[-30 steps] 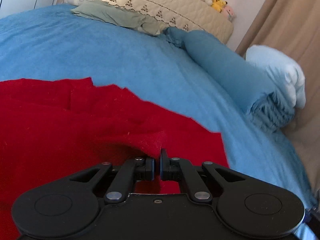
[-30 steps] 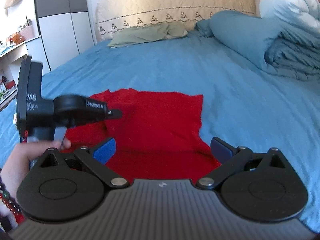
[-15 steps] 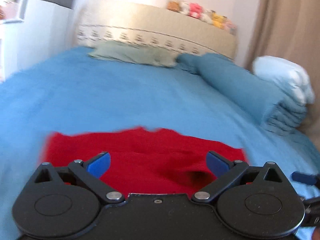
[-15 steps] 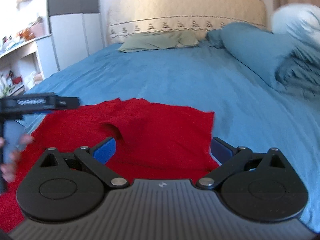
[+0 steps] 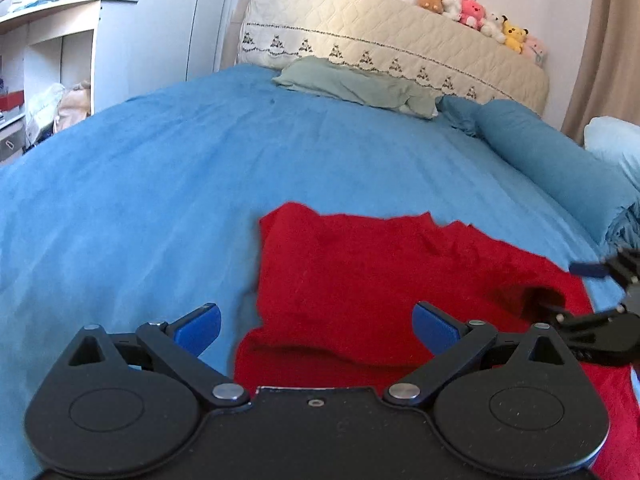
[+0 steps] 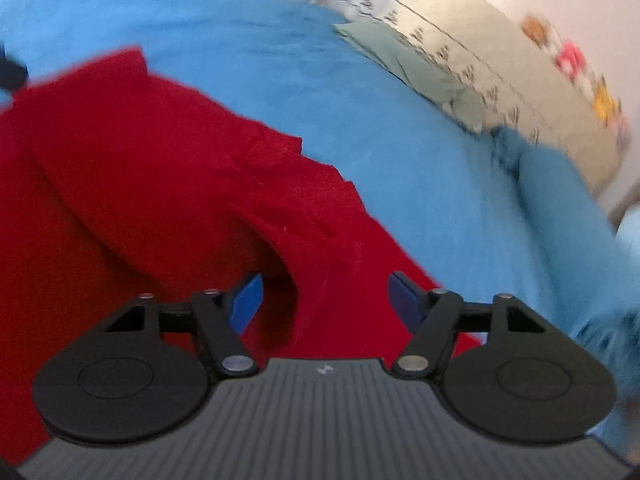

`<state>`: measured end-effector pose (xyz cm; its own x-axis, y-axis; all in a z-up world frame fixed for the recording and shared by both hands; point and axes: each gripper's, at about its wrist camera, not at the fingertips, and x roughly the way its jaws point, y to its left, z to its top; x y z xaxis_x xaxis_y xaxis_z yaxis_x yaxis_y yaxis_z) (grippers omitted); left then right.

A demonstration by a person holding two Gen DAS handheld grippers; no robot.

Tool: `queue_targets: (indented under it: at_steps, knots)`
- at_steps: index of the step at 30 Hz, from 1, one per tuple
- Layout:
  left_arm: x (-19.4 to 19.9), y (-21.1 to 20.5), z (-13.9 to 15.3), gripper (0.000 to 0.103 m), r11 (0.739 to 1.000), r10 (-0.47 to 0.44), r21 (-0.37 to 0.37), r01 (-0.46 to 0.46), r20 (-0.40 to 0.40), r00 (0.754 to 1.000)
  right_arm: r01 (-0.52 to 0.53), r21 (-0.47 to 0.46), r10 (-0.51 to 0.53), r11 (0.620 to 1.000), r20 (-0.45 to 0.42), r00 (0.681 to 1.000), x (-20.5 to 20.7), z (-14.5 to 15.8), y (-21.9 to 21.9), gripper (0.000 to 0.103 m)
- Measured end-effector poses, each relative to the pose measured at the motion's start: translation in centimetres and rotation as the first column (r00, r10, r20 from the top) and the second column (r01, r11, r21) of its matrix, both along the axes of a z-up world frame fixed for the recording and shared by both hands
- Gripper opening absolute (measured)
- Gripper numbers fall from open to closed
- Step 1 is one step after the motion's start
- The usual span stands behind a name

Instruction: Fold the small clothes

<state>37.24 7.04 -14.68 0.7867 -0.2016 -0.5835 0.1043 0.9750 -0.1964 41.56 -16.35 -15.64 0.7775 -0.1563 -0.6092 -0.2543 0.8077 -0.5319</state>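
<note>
Red garment (image 5: 384,280) on blue bedsheet (image 5: 160,184); green pillow (image 5: 360,86), rolled duvet (image 5: 560,168) beyond.

two low headboard-facing views over bed (image 5: 160,184)

- I'm seeing the red garment (image 5: 380,276) running under my left gripper (image 5: 316,326) and off the frame's right edge.
- The headboard toys (image 6: 572,60) are smearing beyond recognition in my right view.
</note>
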Motion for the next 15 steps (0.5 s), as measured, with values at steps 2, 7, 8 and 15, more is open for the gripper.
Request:
queue_targets:
  at_steps: [2,7,8,15]
  knots:
    - [-0.2,0.4,-0.3,0.103,1.000,-0.010,-0.008,0.010,-0.001,1.000,-0.053,-0.102,0.055,0.993,0.008,0.998,0.5,-0.8,1.1,0.080]
    - [-0.2,0.5,-0.4,0.103,1.000,-0.027,0.006,0.027,0.013,1.000,-0.190,-0.289,0.188,0.938,-0.036,0.982,0.9,-2.7,3.2,0.054]
    - [-0.1,0.5,-0.4,0.103,1.000,-0.027,0.006,0.027,0.013,1.000,-0.205,-0.309,0.197,0.929,-0.057,0.979,1.1,-3.2,3.3,0.044]
    - [-0.1,0.3,-0.4,0.103,0.999,-0.037,-0.007,0.037,0.001,0.999,-0.138,-0.226,0.126,0.964,-0.070,0.990,1.8,-2.9,1.6,0.021]
